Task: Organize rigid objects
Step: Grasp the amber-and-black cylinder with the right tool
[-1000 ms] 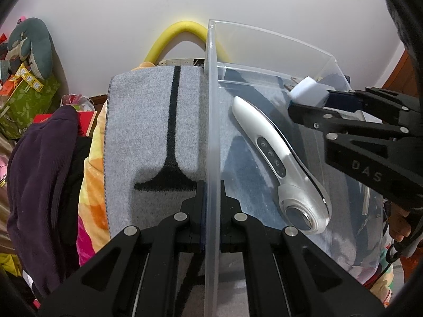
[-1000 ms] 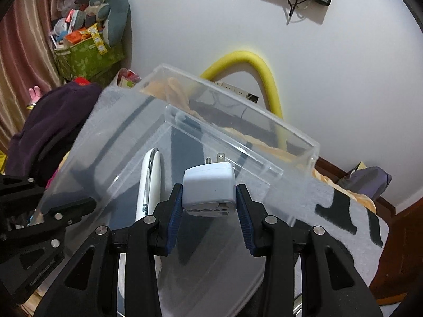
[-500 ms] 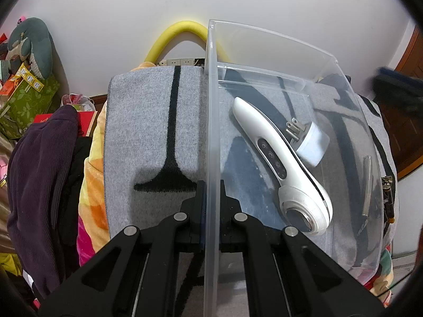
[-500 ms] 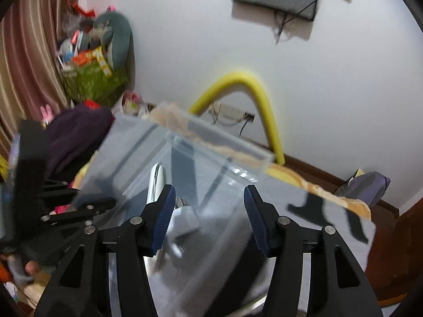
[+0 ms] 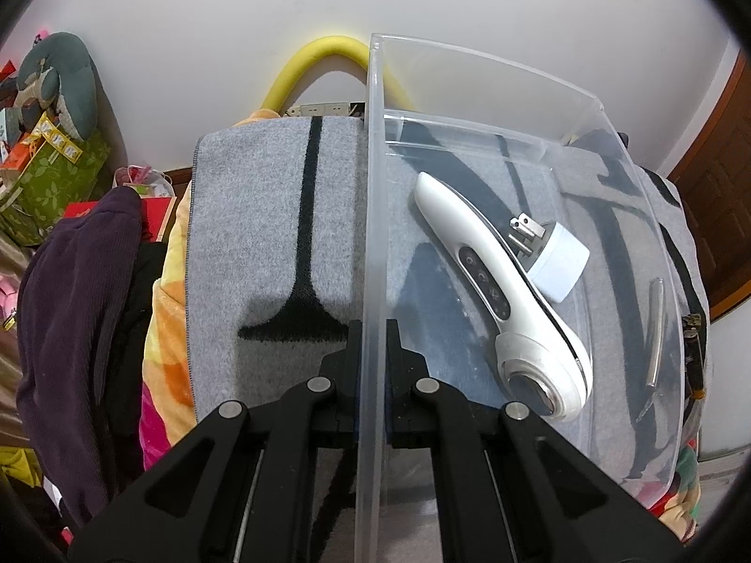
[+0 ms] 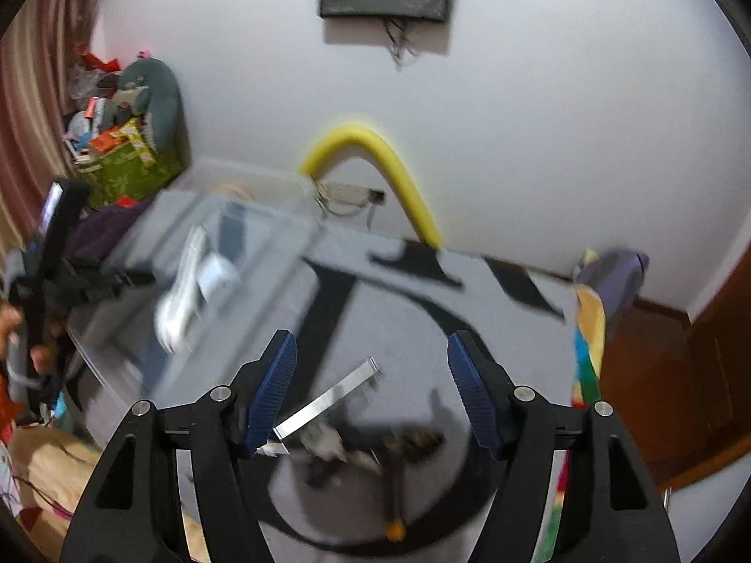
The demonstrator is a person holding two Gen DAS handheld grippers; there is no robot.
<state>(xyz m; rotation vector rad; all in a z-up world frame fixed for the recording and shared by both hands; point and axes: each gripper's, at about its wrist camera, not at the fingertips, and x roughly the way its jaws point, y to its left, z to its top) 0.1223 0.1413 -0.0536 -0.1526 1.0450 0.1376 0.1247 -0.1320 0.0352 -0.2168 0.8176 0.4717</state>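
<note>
My left gripper (image 5: 373, 330) is shut on the near wall of a clear plastic bin (image 5: 375, 187) standing on a grey blanket. Inside the bin lie a white handheld device (image 5: 497, 262) and a white plug adapter (image 5: 556, 258) beside it. My right gripper (image 6: 371, 370) is open and empty, above the blanket to the right of the bin (image 6: 225, 216). Below it lie a flat metal strip (image 6: 328, 399) and a dark jumble of small items (image 6: 375, 445), blurred. The metal strip also shows through the bin wall in the left wrist view (image 5: 655, 328).
The grey blanket with black pattern (image 5: 263, 234) covers the bed. A dark purple garment (image 5: 70, 328) lies at the left. A yellow foam tube (image 6: 389, 169) arches against the wall, with a power strip (image 6: 347, 194) below. A wooden door (image 6: 704, 352) is at the right.
My right gripper let go of the plug adapter, which now lies in the bin beside the white device. The right gripper opened wide and swung out to the right. The left gripper held still.
</note>
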